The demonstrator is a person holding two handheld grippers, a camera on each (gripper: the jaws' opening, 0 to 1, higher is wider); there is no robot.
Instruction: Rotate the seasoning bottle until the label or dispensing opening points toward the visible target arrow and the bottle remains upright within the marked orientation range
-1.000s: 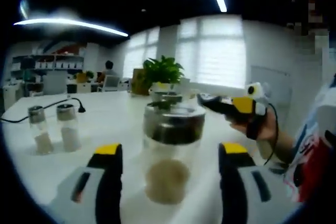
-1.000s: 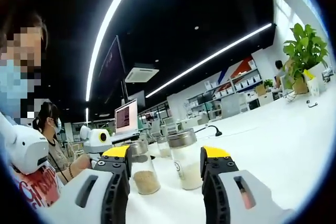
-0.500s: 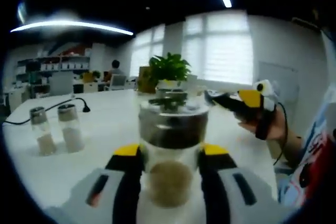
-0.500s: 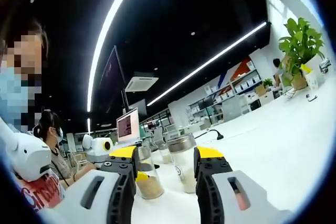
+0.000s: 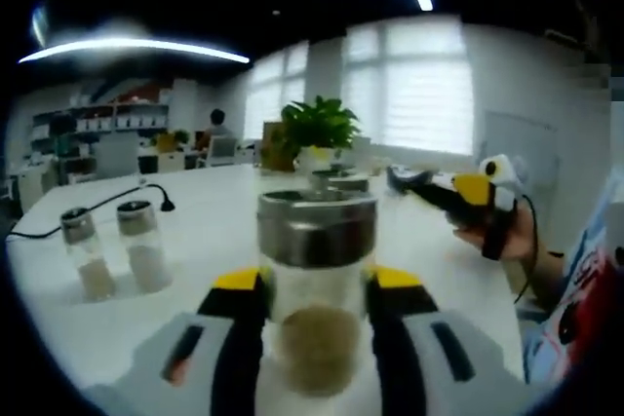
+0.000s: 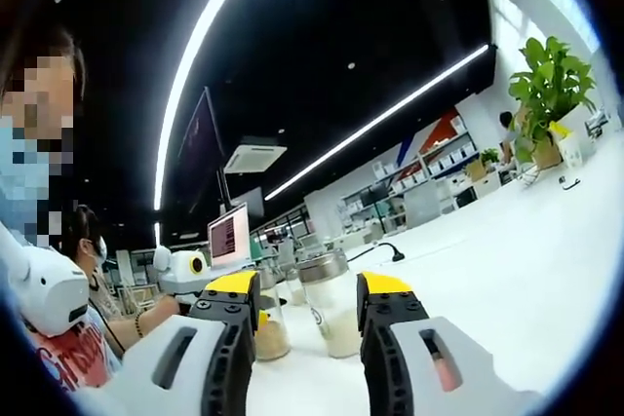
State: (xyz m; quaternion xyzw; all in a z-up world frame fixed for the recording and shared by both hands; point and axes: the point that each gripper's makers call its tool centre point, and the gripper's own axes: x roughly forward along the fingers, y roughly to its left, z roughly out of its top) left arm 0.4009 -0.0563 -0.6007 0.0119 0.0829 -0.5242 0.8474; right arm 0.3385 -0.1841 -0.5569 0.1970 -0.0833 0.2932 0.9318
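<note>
- Left tool (image 5: 317, 284) clamped on seasoning bottle (image 5: 317, 314); bottle upright at 12 o'clock, long axis vertical.
- Right tool (image 6: 307, 289) narrow, holding nothing; farther.

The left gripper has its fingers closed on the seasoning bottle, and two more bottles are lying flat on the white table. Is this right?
Not quite: the left gripper view shows the left gripper closed on the seasoning bottle, but the two other bottles stand upright on the white table.
</note>
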